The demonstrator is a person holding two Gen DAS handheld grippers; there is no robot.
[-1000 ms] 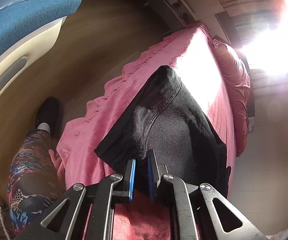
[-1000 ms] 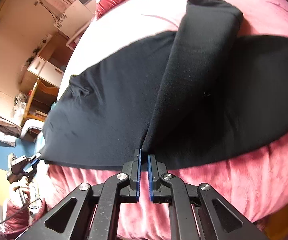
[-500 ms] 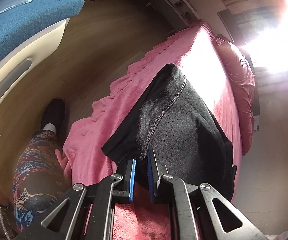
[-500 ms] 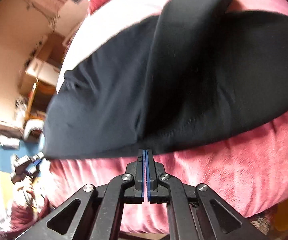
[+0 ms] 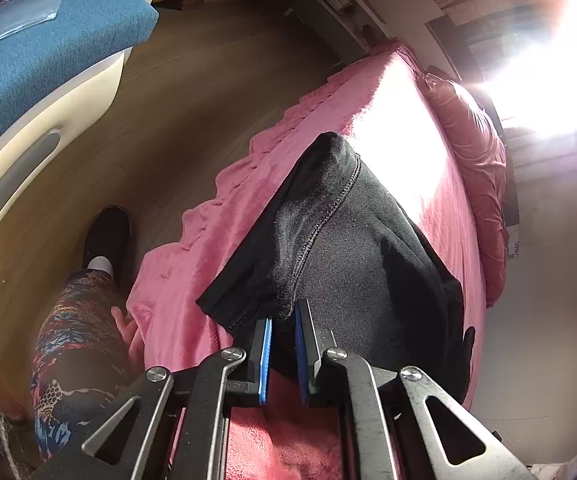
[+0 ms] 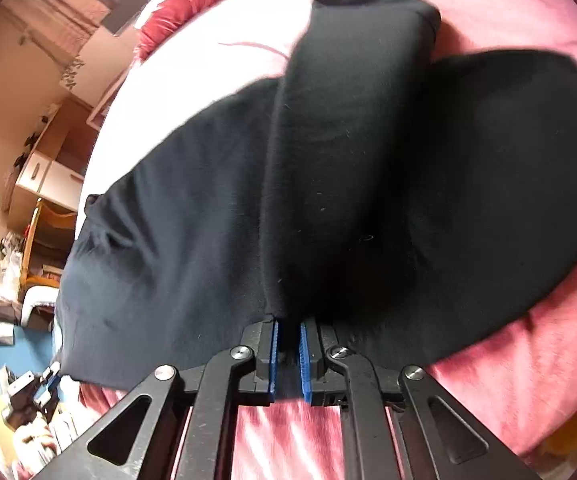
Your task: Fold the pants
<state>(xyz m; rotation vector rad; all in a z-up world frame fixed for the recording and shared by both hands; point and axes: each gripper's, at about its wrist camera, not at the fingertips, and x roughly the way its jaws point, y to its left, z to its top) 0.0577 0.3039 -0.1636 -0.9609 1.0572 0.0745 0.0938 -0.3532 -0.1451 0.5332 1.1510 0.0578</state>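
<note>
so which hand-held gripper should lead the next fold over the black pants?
Probably right. The right hand-held gripper is shut on a raised fold of the black pants and faces the spread cloth on the pink blanket. The left hand-held gripper pinches a corner at the bed's edge, better as anchor.

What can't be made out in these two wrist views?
- Left wrist: window area, washed out by glare.
- Left wrist: far side of the black pants, hidden by their own raised fold.
- Right wrist: left gripper, small and blurred at the frame's edge.
- Right wrist: pink bedspread underneath, covered by the pants.
</note>
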